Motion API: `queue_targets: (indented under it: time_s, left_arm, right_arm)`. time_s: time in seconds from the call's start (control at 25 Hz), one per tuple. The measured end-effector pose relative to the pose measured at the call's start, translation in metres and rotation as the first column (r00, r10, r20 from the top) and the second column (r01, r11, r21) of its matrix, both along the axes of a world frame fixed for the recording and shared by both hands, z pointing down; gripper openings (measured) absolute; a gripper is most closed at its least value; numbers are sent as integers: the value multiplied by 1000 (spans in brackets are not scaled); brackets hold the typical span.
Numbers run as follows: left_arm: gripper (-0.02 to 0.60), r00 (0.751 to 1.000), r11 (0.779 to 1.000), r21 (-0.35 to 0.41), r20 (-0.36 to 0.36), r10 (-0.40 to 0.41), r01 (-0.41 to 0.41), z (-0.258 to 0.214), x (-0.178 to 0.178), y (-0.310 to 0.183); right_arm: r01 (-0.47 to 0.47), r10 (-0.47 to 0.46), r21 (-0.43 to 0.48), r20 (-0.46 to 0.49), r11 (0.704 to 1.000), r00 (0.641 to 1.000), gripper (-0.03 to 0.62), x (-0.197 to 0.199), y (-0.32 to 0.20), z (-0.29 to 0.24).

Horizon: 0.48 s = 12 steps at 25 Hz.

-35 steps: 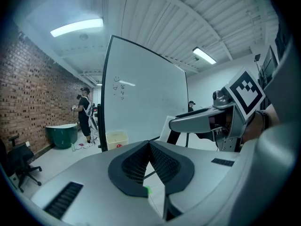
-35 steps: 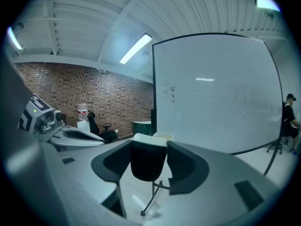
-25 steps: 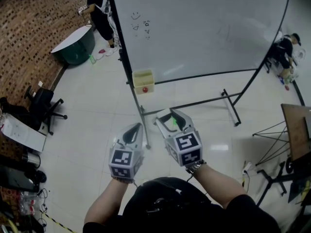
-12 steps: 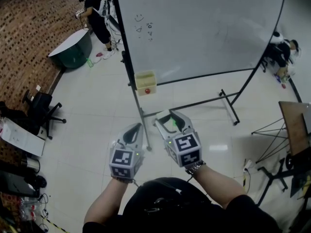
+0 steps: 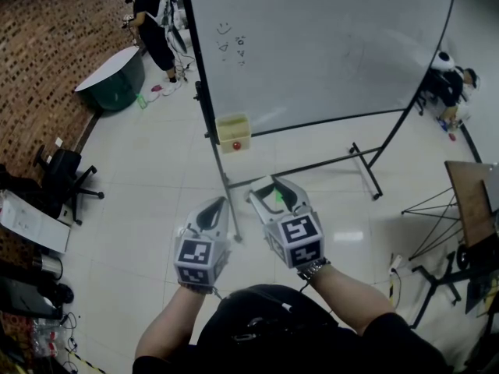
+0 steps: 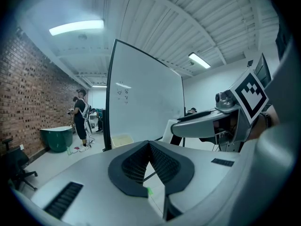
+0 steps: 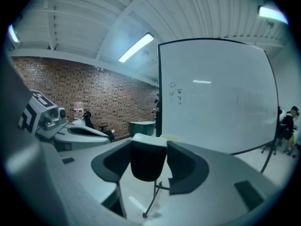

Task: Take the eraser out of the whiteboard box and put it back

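Dark block eraser w/ white top [image 7: 148, 161] sits between the pads of the right gripper [image 7: 149, 147], out of the box. Both dark pads are closed against its sides, white face turned up and away from the camera. In the head view the right gripper [image 5: 269, 187] is held level-ish above the pale tiled floor [image 5: 156, 178], and the eraser itself is hard to pick out there.

Left gripper [image 5: 221, 202] is just beside the right one, on its left. Its ribbed pads are pressed together at the tips w/ nothing between them, as seen in the left gripper view [image 6: 149, 145].

Small pale-yellow whiteboard box [image 5: 232, 131] hangs at the lower left corner of the big white whiteboard [image 5: 327, 45], next to the board's black frame post, ahead of both grippers & well apart from the eraser. A small red round item [image 5: 234, 144] lies inside it. Box also shows in the left gripper view [image 6: 121, 140].

Board has small doodles near its upper left. Further out: person in black [image 5: 152, 14] standing by a dark green round tub [image 5: 117, 72] near the brick wall, another person [image 5: 448, 84] low down at the board's right end.
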<state>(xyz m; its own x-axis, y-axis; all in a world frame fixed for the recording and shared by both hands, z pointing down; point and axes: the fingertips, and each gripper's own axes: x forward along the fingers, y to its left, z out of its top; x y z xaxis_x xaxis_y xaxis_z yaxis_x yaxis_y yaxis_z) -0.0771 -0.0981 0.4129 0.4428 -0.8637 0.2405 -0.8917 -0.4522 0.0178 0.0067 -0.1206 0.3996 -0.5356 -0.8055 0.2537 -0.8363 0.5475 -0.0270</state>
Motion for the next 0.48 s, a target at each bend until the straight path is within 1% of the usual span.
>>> queue_targets:
  time_s: [0.48]
  left_arm:
    - [-2,1000,1000,-11,-5,-1,1,4,3,-3]
  right_arm:
    - [0,0,2,1,1000,1000,265,3,-3,-1]
